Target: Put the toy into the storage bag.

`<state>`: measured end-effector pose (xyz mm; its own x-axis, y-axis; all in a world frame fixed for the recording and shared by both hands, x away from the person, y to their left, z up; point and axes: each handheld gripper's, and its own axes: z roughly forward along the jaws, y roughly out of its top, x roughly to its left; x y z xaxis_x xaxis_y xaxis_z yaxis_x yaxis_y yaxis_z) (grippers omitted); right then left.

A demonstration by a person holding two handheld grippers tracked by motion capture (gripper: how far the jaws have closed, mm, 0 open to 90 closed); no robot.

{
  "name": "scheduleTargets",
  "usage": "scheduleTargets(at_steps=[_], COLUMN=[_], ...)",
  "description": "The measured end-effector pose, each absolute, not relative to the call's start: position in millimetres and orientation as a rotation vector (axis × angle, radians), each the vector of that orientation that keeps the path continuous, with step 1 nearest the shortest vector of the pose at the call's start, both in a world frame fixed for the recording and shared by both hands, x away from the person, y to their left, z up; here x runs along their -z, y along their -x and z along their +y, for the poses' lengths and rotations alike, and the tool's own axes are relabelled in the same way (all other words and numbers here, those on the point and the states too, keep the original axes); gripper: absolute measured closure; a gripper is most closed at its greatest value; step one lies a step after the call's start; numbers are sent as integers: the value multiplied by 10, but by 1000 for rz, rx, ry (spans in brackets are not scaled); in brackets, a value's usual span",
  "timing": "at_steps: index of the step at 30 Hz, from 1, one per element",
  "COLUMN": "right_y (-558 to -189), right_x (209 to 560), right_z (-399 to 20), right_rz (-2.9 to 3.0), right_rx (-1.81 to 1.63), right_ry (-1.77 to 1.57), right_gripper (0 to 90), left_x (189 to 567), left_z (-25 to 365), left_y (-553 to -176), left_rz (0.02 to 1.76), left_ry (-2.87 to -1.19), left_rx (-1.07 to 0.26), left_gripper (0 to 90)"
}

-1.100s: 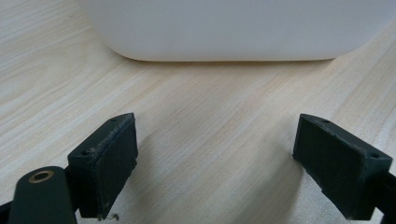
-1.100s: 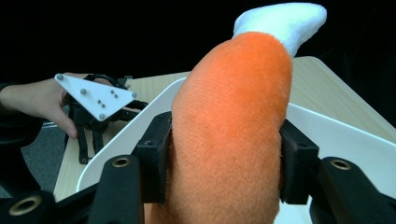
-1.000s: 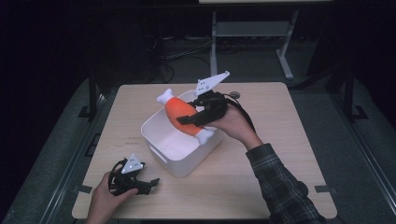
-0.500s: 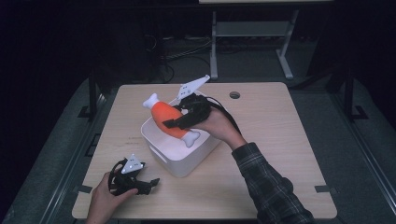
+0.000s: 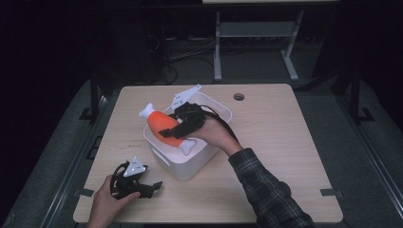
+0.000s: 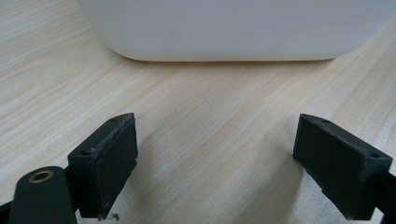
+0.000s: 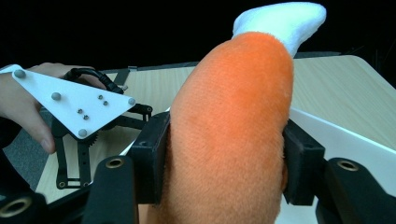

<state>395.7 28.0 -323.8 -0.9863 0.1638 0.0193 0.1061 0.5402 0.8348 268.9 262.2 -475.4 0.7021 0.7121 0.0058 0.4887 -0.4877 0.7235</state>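
Note:
An orange plush toy (image 5: 161,124) with white ends hangs tilted over the left part of a white bin (image 5: 190,168). My right gripper (image 5: 172,131) is shut on its orange middle. In the right gripper view both pads (image 7: 152,158) press into the toy (image 7: 233,116), and its white tip points up. My left gripper (image 5: 151,187) rests on the table near the front left corner, held by a hand. Its jaws stand open with only bare wood between them (image 6: 215,163). The bin's white wall (image 6: 233,28) is just ahead of it.
The wooden table (image 5: 285,142) has a small round hole (image 5: 239,97) near its back edge. To the right of the bin lies bare tabletop. A metal frame (image 5: 218,47) stands on the dark floor behind the table.
My right gripper has carried the plush toy leftward and slightly down over the bin. The left gripper has stayed put.

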Motion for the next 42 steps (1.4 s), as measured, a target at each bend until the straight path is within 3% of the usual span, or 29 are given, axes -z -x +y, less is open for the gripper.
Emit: scheduleTargets(at_steps=[31,42], right_y=[-3963,-3904], right_x=[3336,3187], right_z=[384,119], right_rz=[2742,2701], right_rx=[-1446,-1452], right_ry=[-249,-284], right_gripper=[336,336], left_x=[4753,4753], left_z=[2623,2623], left_y=[-2690,-2689], left_rz=[910,910], left_ry=[-2186,-2186], left_rx=[-398,-398], left_gripper=[129,129])
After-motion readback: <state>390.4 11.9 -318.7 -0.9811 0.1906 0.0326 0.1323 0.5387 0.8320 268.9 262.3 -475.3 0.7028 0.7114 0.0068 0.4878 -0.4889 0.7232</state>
